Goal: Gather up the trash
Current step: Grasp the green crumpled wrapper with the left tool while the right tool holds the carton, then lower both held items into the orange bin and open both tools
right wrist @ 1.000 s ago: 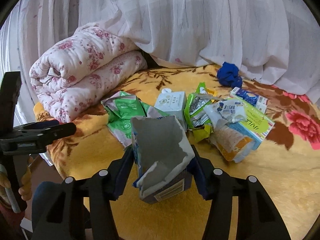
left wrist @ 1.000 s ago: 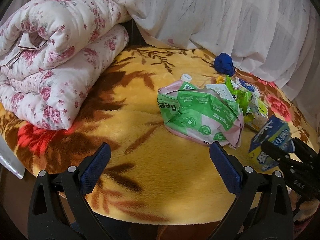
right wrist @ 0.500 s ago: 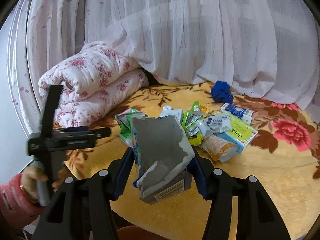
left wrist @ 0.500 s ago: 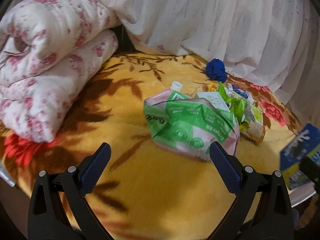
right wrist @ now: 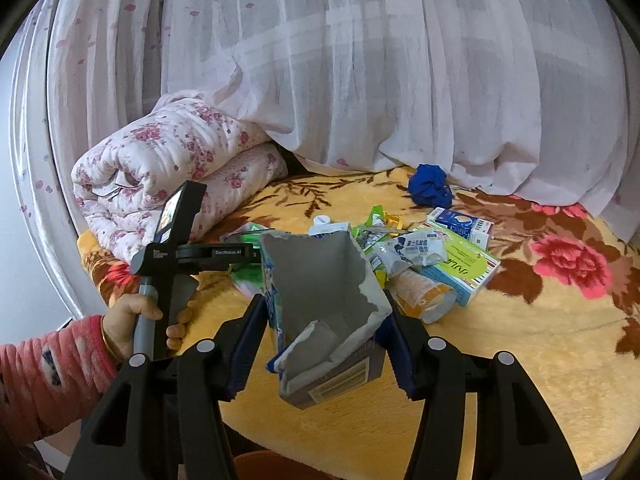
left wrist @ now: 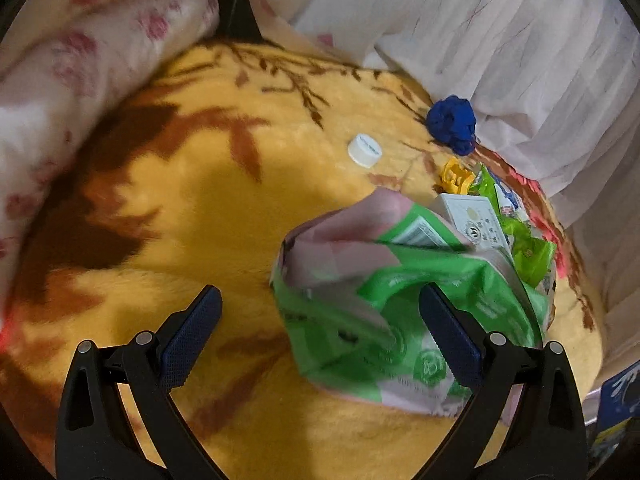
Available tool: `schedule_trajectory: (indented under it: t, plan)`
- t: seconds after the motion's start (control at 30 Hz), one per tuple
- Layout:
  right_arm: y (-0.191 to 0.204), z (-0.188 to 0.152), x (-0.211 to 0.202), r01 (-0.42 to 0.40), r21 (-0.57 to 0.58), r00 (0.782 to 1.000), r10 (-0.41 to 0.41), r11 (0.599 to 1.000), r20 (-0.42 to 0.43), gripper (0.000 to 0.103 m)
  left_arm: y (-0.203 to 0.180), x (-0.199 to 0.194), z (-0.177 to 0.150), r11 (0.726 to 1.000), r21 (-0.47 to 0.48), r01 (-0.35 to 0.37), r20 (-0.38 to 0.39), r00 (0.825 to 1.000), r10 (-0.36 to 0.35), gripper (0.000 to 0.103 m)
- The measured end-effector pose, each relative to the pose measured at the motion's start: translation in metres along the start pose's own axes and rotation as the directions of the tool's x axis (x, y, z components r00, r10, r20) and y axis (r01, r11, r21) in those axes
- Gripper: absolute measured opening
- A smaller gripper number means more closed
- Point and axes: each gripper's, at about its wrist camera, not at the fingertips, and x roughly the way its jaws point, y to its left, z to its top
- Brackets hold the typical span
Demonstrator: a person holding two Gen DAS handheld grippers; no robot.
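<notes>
Right gripper [right wrist: 326, 344] is clamping the torn box [right wrist: 324, 320] w/ left gripper [left wrist: 320, 336] gaping empty near the green wrapper [left wrist: 400, 312], next needing a squeeze on it.

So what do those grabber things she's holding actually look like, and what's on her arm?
Each gripper, left and right, is a black plastic frame with silver rivets and two dark blue, textured pads. In the right wrist view, the left one has a grey handle, small white lettering on its black body, and a small screen. The sleeve is pink-red knit with dark patches; a gold bangle circles the wrist.
</notes>
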Motion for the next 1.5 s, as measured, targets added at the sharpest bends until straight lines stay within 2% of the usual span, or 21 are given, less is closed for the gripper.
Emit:
schedule_trajectory:
  t: [0.1, 0.13, 0.17, 0.2, 0.4, 0.57, 0.8, 1.03, 1.17, 1.33, 1.5]
  plan:
    - [0.000, -0.001, 0.004, 0.004, 0.000, 1.000, -0.004, 1.000, -0.005, 0.056, -0.003, 0.007, 0.005, 0.999, 0.020, 0.032, -0.014, 0.999, -0.031, 0.093]
    - [0.000, -0.001, 0.006, 0.004, 0.000, 1.000, -0.004, 1.000, -0.008, 0.056, -0.004, 0.007, 0.006, 0.999, 0.025, 0.048, -0.017, 0.999, -0.048, 0.088]
    - [0.000, -0.002, 0.006, 0.003, 0.000, 1.000, -0.003, 1.000, -0.010, 0.056, -0.006, 0.009, 0.006, 0.997, 0.035, 0.069, -0.023, 0.997, -0.068, 0.064]
    - [0.000, -0.002, 0.008, 0.002, 0.002, 1.000, -0.002, 1.000, -0.012, 0.056, -0.009, 0.012, 0.007, 0.994, 0.047, 0.095, -0.040, 0.995, -0.093, 0.047]
    - [0.000, -0.002, 0.010, 0.006, 0.001, 1.000, -0.006, 1.000, -0.017, 0.056, -0.017, 0.009, 0.009, 0.991, 0.075, 0.110, -0.027, 0.994, -0.108, 0.035]
    - [0.002, -0.001, 0.007, 0.012, -0.003, 1.000, -0.012, 1.000, -0.011, 0.056, -0.024, -0.003, 0.009, 0.991, 0.085, 0.106, 0.007, 0.994, -0.107, 0.029]
    - [0.005, -0.002, -0.009, 0.024, -0.014, 1.000, -0.024, 1.000, 0.015, 0.056, -0.037, -0.030, 0.005, 0.988, 0.115, 0.103, 0.051, 0.993, -0.109, 0.028]
    - [0.012, -0.001, -0.033, 0.031, -0.033, 0.998, -0.030, 0.999, 0.047, 0.056, -0.055, -0.089, -0.009, 0.972, 0.185, 0.143, 0.102, 0.981, -0.164, 0.028]
    - [0.016, -0.001, -0.051, 0.040, -0.044, 0.997, -0.037, 0.998, 0.063, 0.056, -0.067, -0.128, -0.028, 0.959, 0.234, 0.158, 0.126, 0.973, -0.191, 0.028]
    - [0.022, -0.010, -0.074, 0.050, -0.057, 0.996, -0.046, 0.997, 0.070, 0.056, -0.084, -0.174, -0.063, 0.931, 0.314, 0.188, 0.147, 0.959, -0.243, 0.028]
    - [0.025, -0.023, -0.096, 0.055, -0.058, 0.997, -0.051, 0.997, 0.064, 0.056, -0.094, -0.194, -0.097, 0.908, 0.368, 0.198, 0.123, 0.958, -0.259, 0.028]
